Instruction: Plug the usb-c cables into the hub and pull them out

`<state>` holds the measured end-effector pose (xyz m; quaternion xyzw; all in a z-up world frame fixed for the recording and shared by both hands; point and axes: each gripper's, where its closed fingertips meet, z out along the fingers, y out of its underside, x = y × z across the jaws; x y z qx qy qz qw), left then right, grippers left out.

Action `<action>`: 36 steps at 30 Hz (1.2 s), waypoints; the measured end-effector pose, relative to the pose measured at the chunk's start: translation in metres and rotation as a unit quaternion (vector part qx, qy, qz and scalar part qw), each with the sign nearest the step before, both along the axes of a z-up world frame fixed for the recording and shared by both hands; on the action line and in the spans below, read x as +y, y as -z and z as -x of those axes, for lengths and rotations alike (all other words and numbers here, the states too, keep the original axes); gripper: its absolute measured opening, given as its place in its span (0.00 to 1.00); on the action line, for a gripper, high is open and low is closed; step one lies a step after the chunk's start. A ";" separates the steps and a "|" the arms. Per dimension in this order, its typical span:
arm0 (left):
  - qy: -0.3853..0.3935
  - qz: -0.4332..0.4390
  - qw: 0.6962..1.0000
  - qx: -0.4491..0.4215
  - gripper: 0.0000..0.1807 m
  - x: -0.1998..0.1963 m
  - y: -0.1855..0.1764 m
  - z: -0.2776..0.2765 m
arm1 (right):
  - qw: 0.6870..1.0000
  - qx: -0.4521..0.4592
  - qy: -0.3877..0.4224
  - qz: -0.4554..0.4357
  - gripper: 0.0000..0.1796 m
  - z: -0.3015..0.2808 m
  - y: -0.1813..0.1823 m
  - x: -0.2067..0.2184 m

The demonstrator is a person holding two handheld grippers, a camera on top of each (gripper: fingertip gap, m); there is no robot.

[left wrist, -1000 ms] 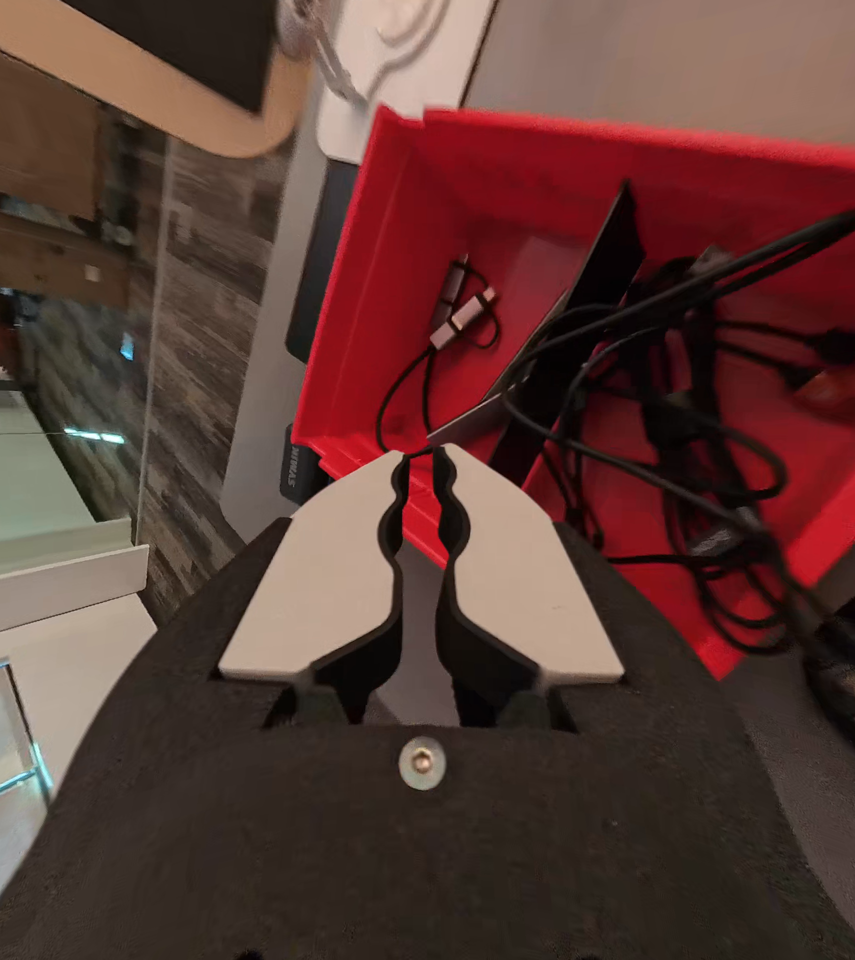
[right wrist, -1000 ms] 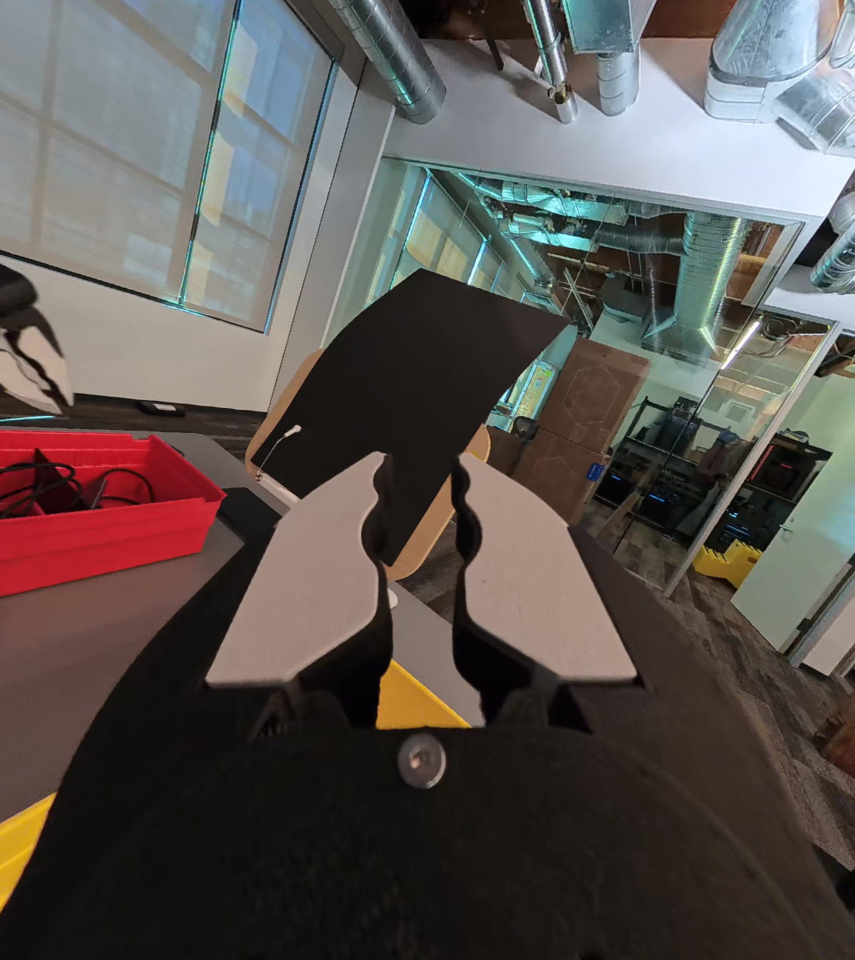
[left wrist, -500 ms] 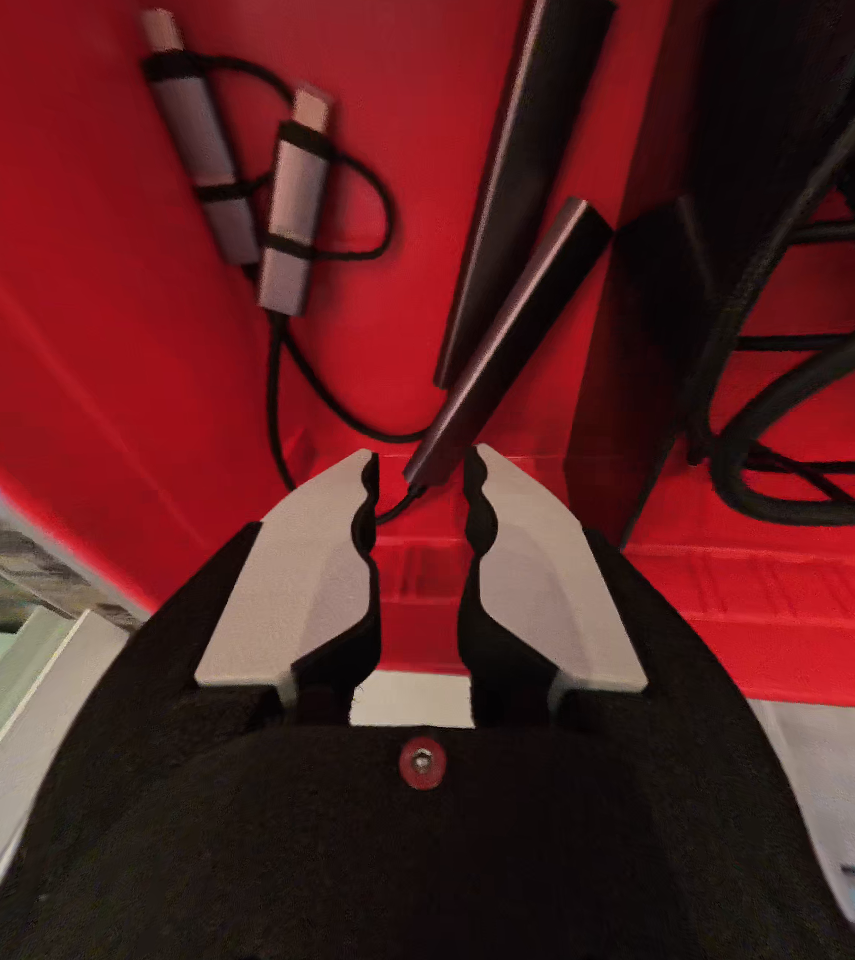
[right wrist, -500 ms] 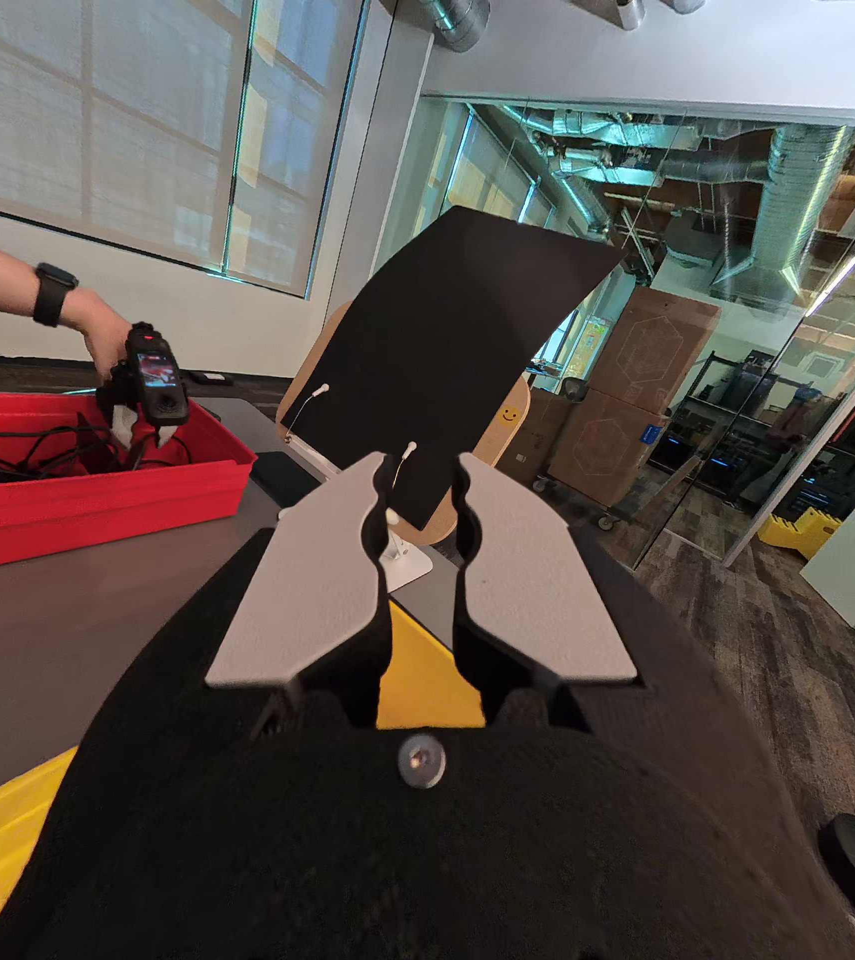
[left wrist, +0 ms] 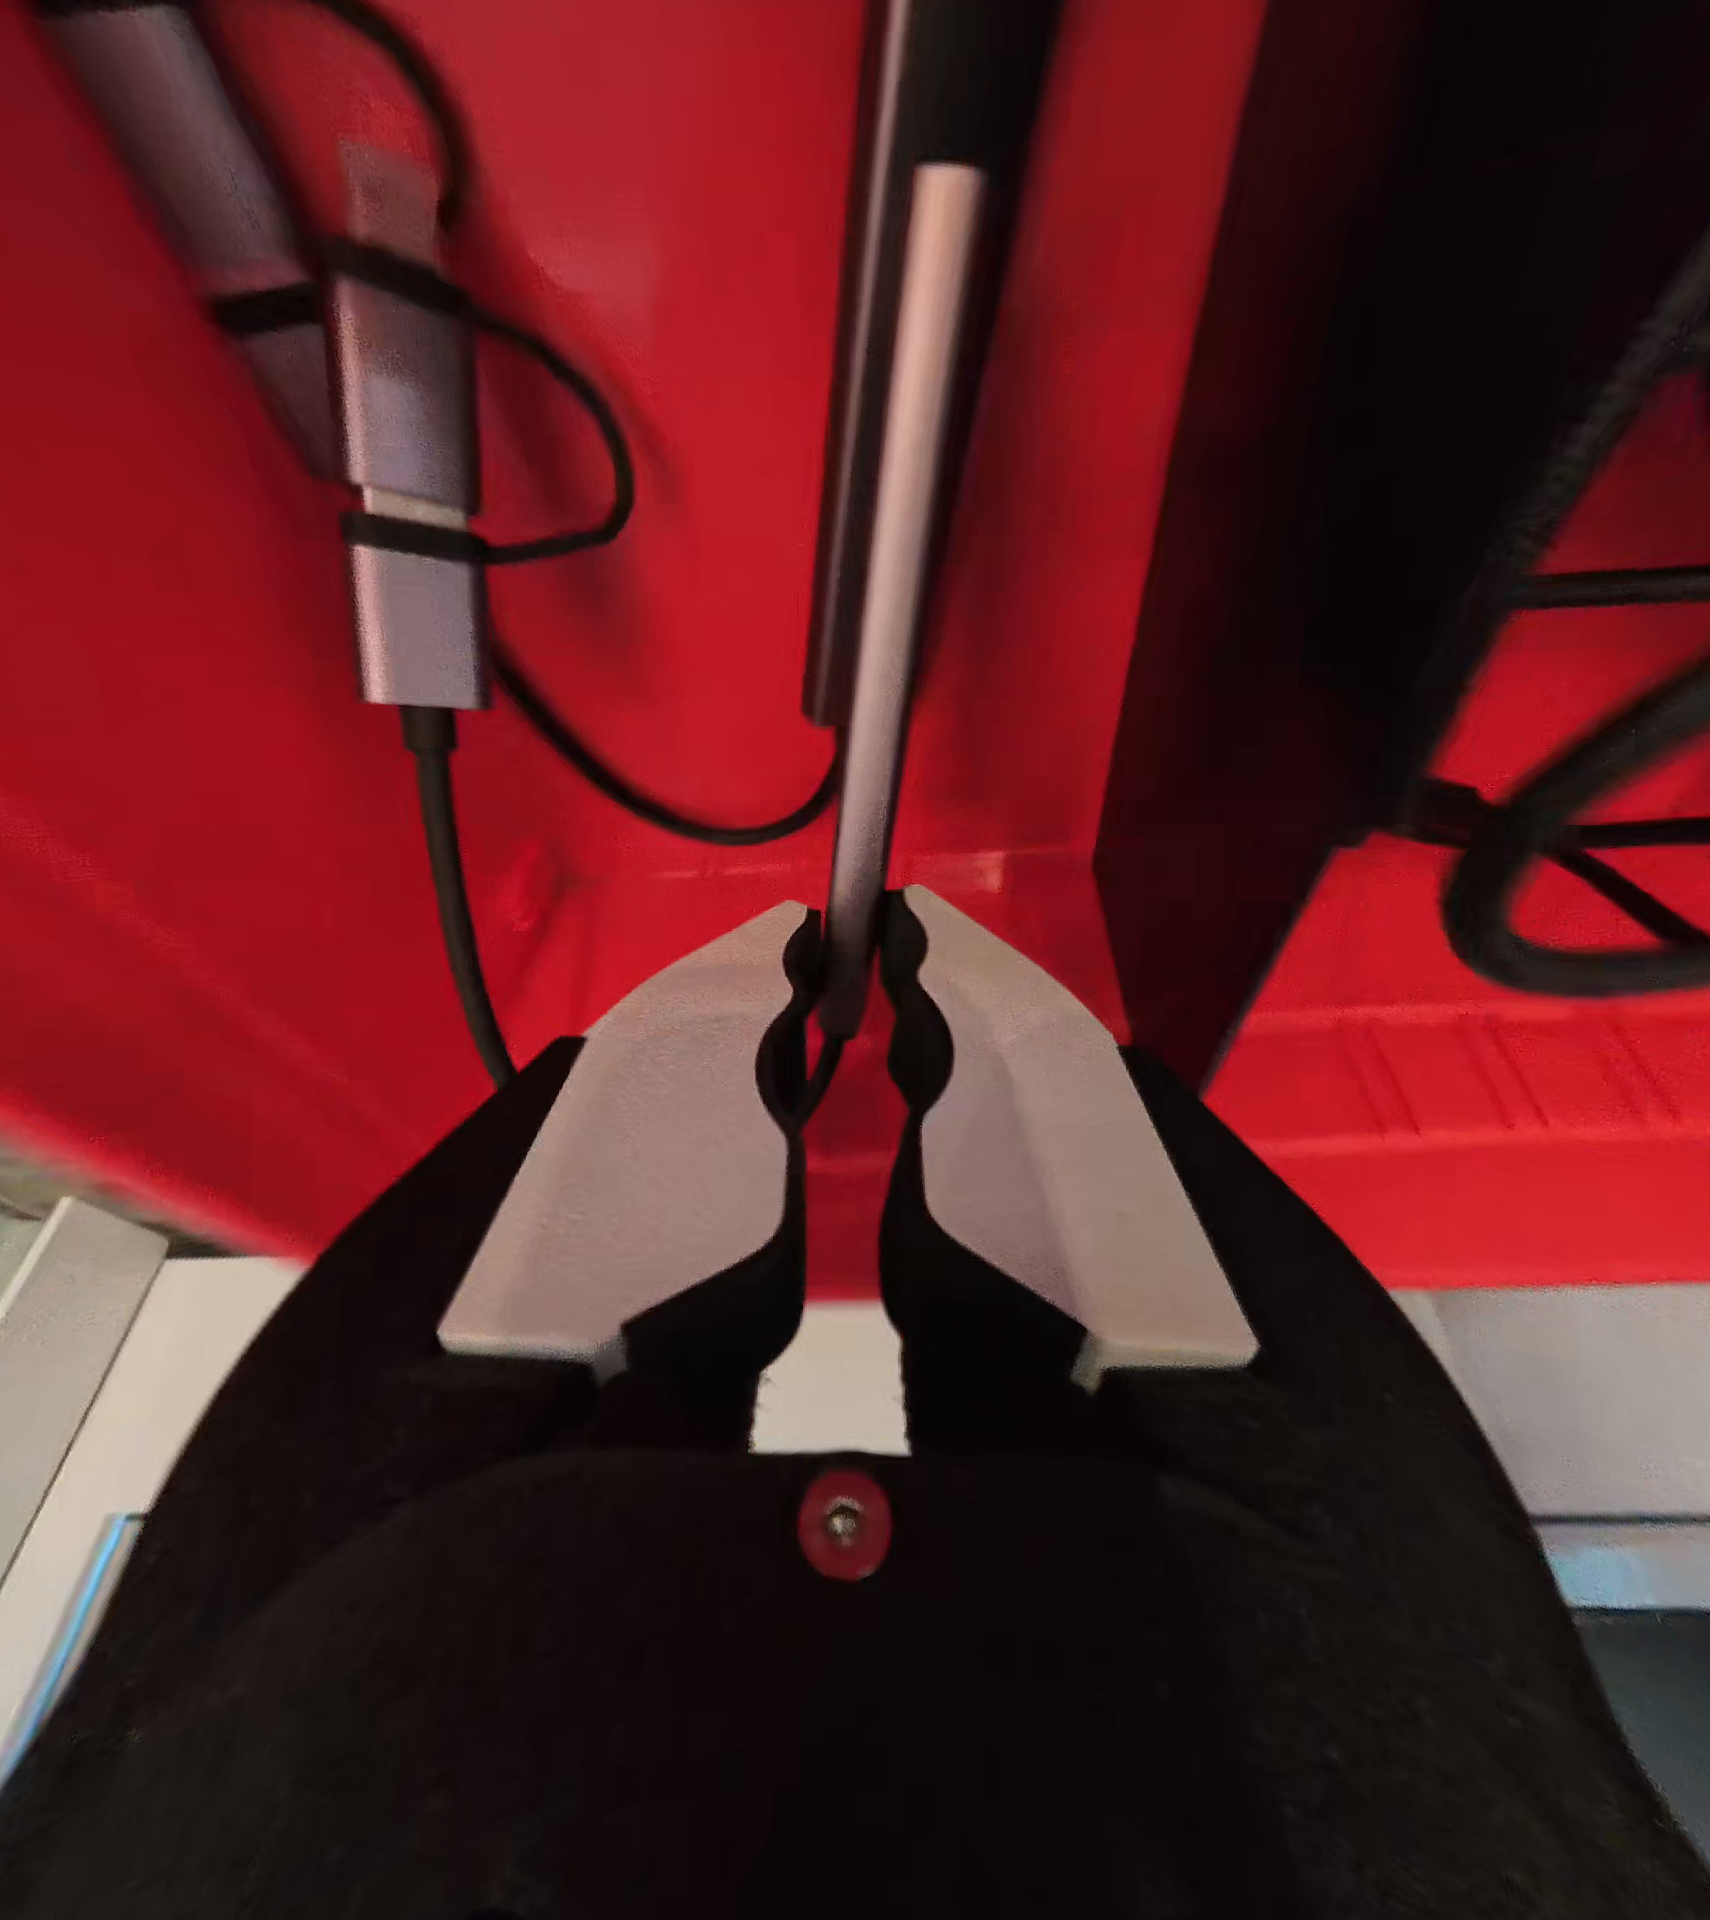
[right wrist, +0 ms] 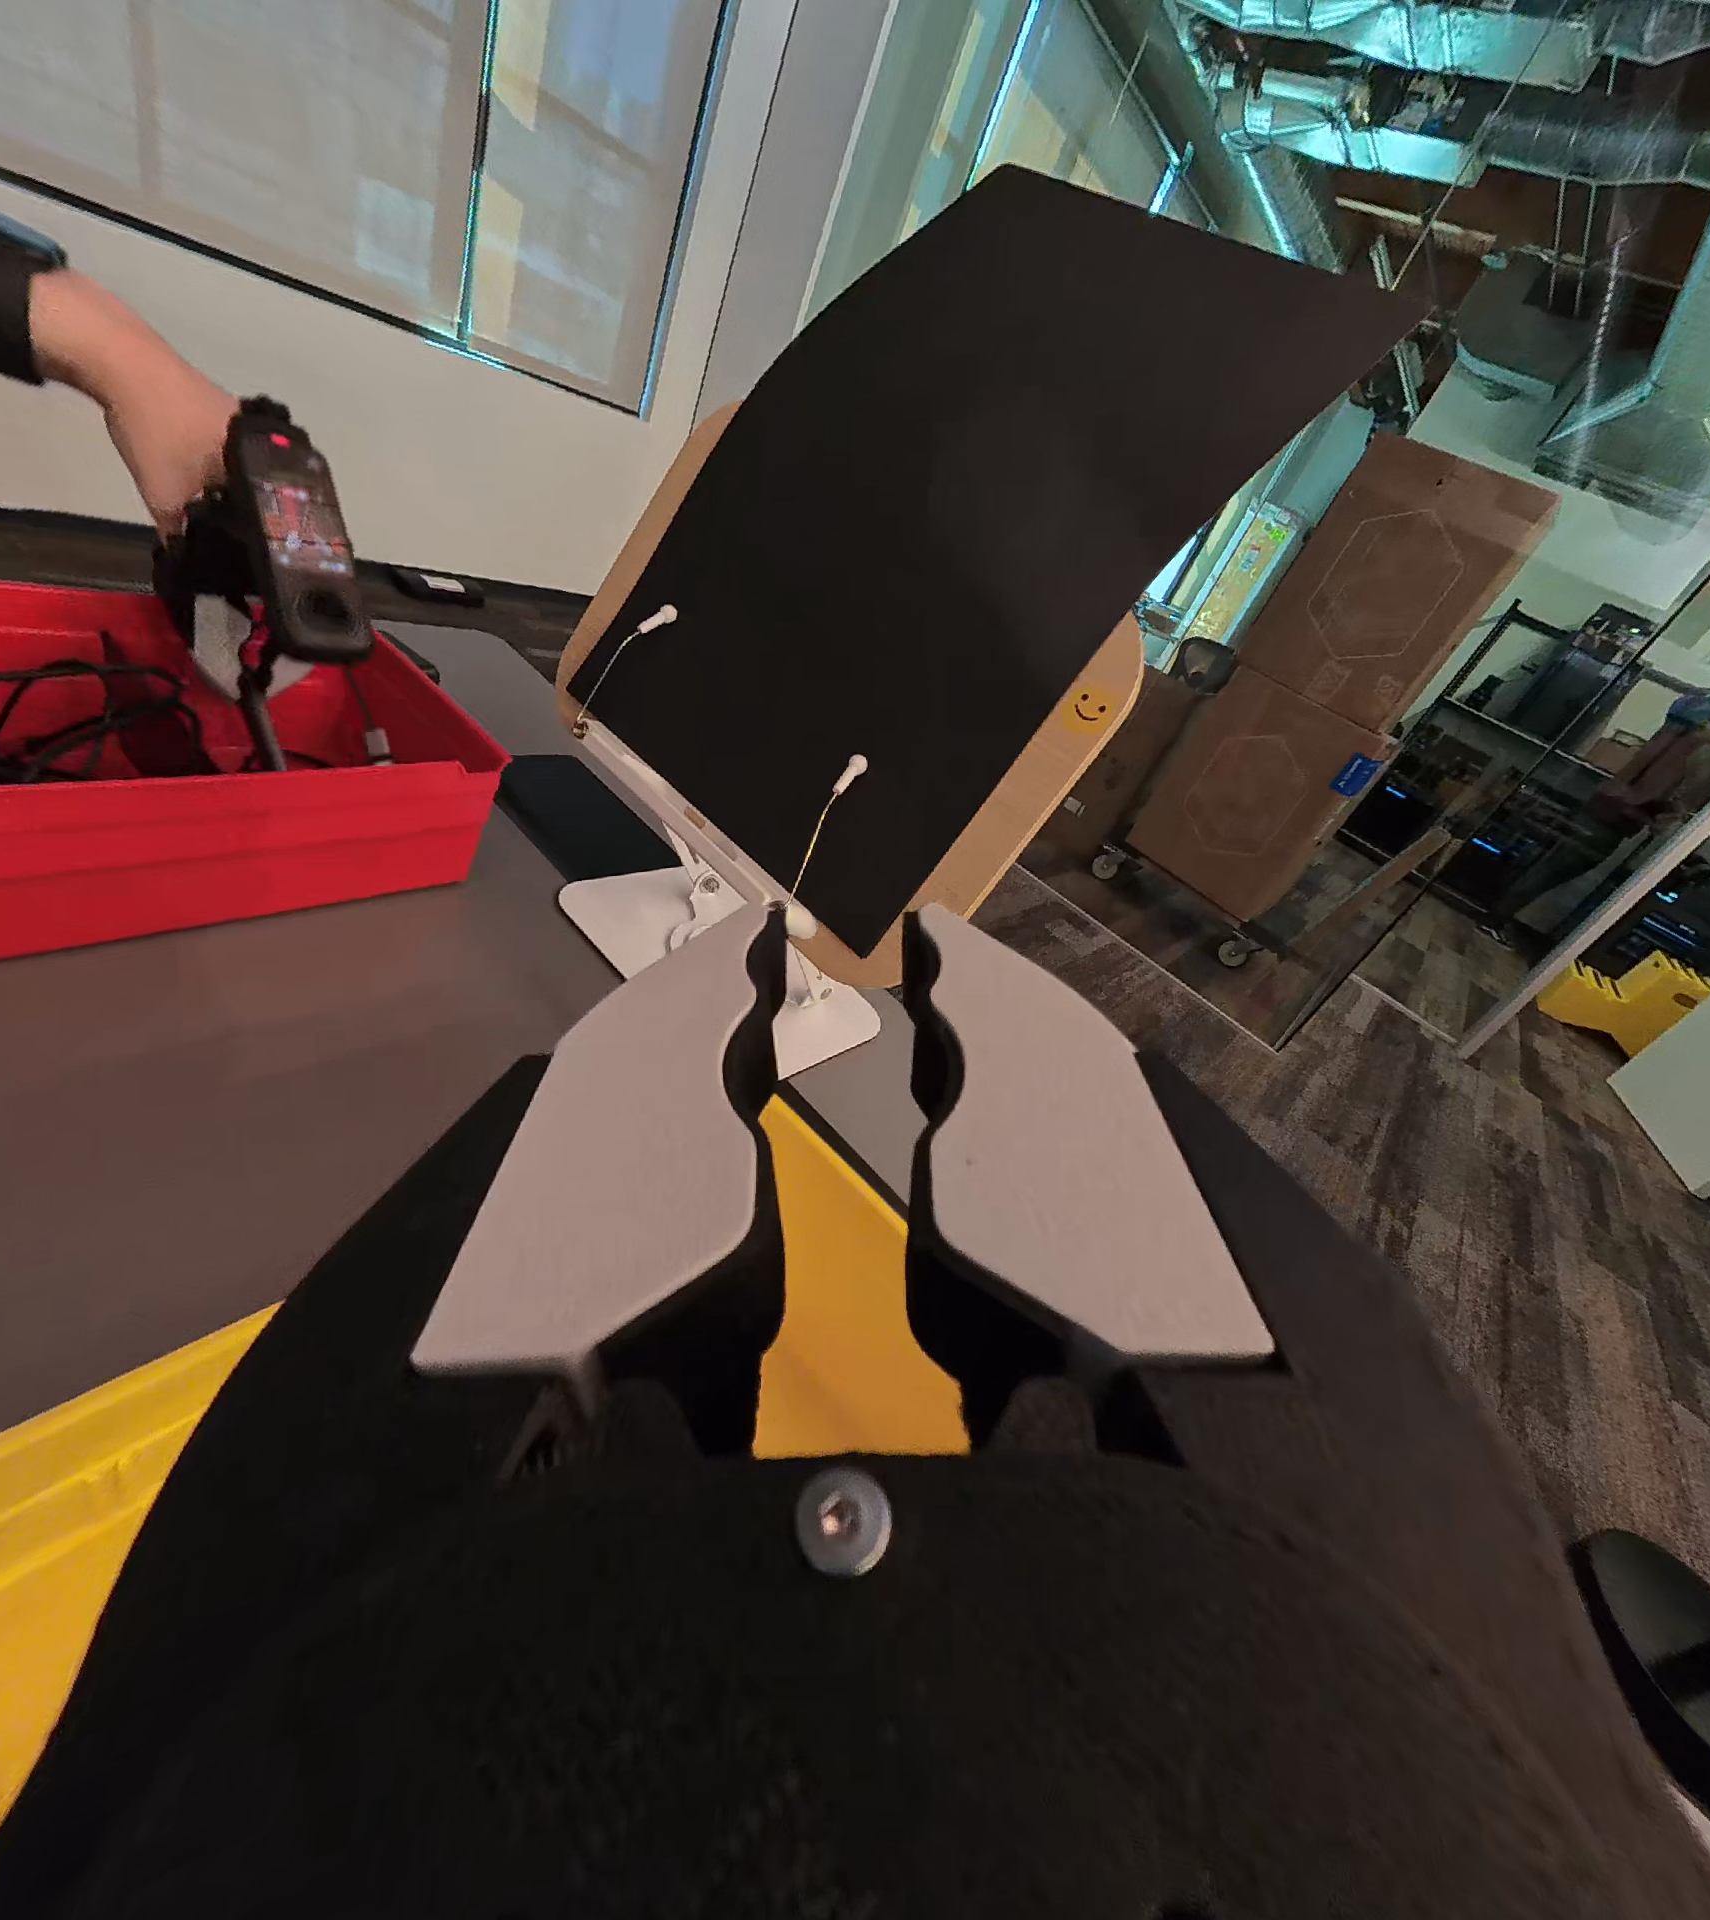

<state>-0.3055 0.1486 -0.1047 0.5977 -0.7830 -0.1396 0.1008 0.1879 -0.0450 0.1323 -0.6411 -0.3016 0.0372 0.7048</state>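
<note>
In the left wrist view my left gripper [left wrist: 851, 920] reaches into the red bin [left wrist: 103, 727] and is shut on the near end of a slim grey hub [left wrist: 918, 499], which points straight away from me. A thin black lead runs from the hub between the fingers. Two grey USB-C plugs [left wrist: 404, 520] on a black cable lie to the left on the bin floor. In the right wrist view my right gripper [right wrist: 838, 920] is open and empty, held above a yellow bin [right wrist: 830, 1247]. The left gripper [right wrist: 243, 665] also shows there, in the red bin [right wrist: 186, 842].
A black divider [left wrist: 1246, 520] splits the red bin; a tangle of black cables [left wrist: 1609, 779] fills its right part. A black panel on a white stand [right wrist: 934, 540] stands at the edge of the dark table [right wrist: 155, 1091]. Carpeted floor lies to the right. The left gripper's tips are roughly 60 cm from the right gripper's.
My left gripper dropped into the red bin and shut on the hub's end, which now lines up with the fingers. My right gripper tilted downward and stayed open.
</note>
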 end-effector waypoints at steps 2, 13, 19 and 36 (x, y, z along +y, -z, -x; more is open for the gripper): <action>-0.012 -0.023 1.000 -0.015 0.05 0.003 -0.025 -0.007 | 1.000 0.004 -0.004 -0.001 0.12 0.000 -0.001 0.000; -0.019 -0.090 0.991 -0.095 0.05 -0.058 -0.144 -0.081 | 0.998 0.034 -0.058 -0.021 0.12 0.007 -0.014 -0.015; -0.030 -0.109 0.964 -0.240 0.05 -0.145 -0.133 -0.202 | 0.999 0.049 -0.003 0.012 0.12 -0.023 -0.006 -0.010; -0.223 0.128 0.939 -0.230 0.05 -0.252 0.043 -0.273 | 0.849 0.083 0.252 0.457 0.03 -0.136 0.190 0.019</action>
